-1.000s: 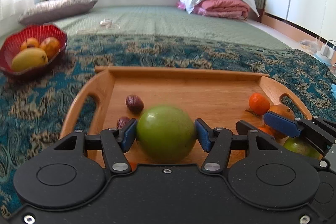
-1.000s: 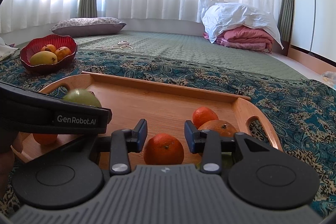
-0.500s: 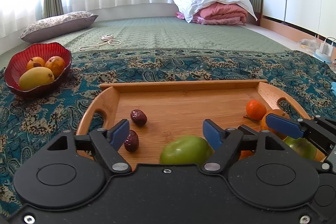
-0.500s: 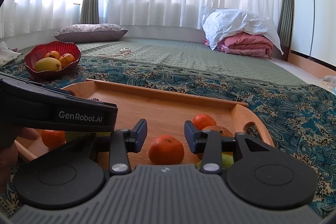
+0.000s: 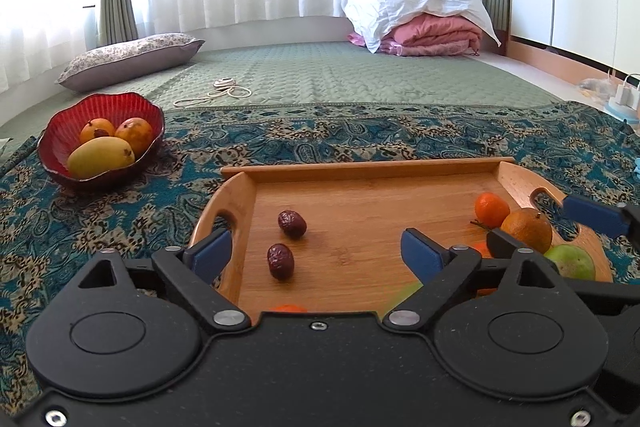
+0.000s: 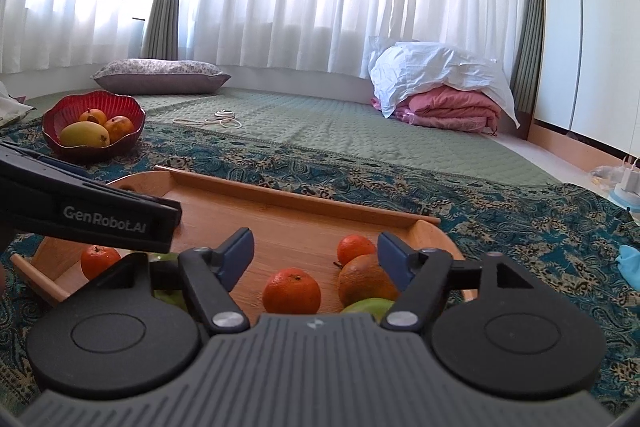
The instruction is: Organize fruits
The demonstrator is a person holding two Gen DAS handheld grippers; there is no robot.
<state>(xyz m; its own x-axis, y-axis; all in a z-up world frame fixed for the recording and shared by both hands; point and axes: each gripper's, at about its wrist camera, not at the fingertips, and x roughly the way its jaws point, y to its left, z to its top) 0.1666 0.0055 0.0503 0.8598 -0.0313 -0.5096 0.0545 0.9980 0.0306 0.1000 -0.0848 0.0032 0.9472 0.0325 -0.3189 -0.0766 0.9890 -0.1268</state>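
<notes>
Looking down, we see the wooden tray point(image 5: 372, 171) holding two wrinkled dark dates point(image 5: 292, 223), glossy tangerines point(image 6: 291, 291) and a green fruit point(image 5: 570, 261) at its right end. Our left gripper point(image 5: 318, 251) hovers level, jaws released; our right gripper point(image 6: 314, 253) likewise, jaws spread around a tangerine.

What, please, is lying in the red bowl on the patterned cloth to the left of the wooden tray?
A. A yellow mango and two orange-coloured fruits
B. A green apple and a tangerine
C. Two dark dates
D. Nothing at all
A: the red bowl holds a yellow mango in front, with two orange-coloured fruits behind it; the dark dates lie on the wooden tray instead.
</notes>
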